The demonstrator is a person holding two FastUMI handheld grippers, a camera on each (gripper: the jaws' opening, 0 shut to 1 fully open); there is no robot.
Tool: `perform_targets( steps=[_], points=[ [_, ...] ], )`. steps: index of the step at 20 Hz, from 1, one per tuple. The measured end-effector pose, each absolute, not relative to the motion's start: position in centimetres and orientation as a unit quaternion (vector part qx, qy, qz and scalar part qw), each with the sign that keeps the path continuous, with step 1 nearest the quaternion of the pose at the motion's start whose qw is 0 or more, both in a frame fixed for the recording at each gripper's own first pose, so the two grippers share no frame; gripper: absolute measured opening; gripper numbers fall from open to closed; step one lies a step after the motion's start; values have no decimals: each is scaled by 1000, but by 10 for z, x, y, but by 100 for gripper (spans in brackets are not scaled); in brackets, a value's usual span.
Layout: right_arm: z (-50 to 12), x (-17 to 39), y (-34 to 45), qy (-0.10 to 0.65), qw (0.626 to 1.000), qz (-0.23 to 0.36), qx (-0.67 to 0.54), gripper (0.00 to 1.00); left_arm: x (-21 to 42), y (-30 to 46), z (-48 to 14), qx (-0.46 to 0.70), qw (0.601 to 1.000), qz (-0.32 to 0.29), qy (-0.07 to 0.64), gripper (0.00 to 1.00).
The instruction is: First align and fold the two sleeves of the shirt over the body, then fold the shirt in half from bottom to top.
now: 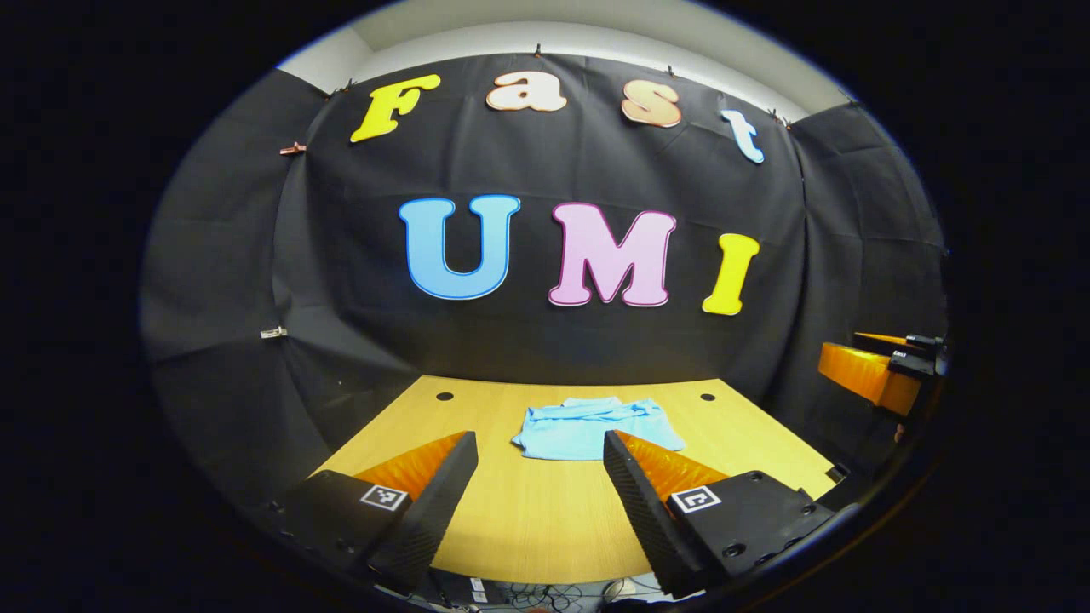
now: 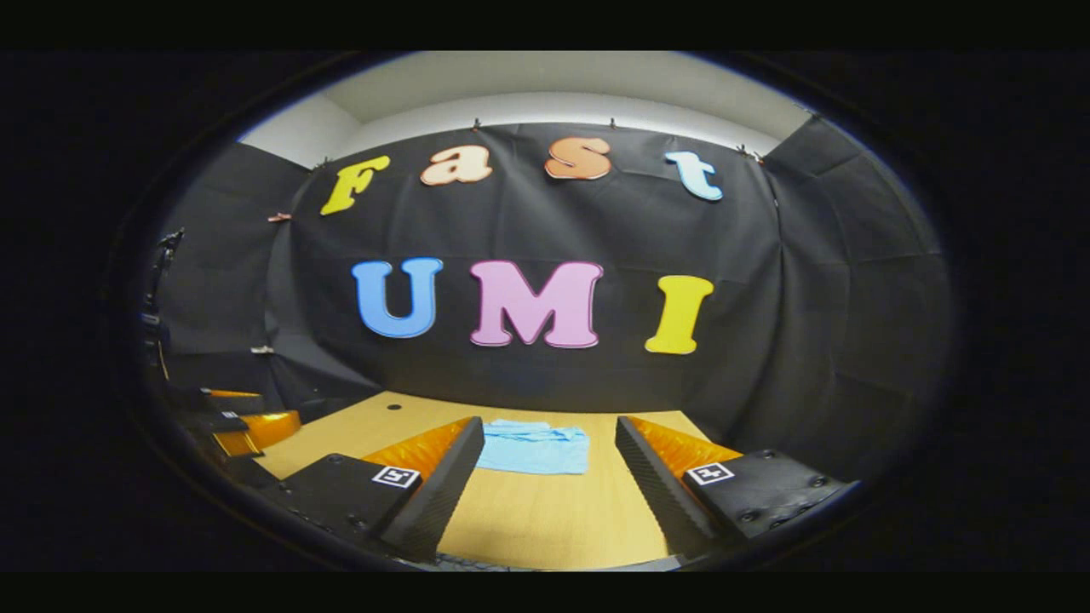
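Observation:
A light blue shirt (image 1: pixel 588 428) lies folded into a compact rectangle at the far middle of the wooden table (image 1: pixel 536 519). My left gripper (image 1: pixel 541 451) is open and empty, held back from the shirt above the table's near part. In the right gripper view the same shirt (image 2: pixel 535 448) lies beyond my right gripper (image 2: pixel 549 443), which is also open with nothing between its fingers. The right gripper (image 1: pixel 886 366) shows far right in the left gripper view. The left gripper (image 2: pixel 243 426) shows at the left edge of the right gripper view.
Two small dark holes (image 1: pixel 444 397) (image 1: pixel 707 397) mark the table's far corners. Black cloth walls close the booth behind and on both sides. Cables (image 1: pixel 545 596) lie below the table's front edge.

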State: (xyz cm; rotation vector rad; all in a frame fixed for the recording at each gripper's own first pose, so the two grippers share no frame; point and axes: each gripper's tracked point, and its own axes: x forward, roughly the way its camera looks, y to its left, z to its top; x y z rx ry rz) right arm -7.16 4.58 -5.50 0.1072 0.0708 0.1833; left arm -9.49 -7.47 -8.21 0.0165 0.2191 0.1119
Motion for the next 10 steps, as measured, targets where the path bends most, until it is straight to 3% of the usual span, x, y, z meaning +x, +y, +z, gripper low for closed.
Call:
perform_targets(
  steps=[10],
  points=[
    [-1,-70,85,-26,989,140,26,97,-141,-57,-20,36,993,106,46,96]
  ],
)
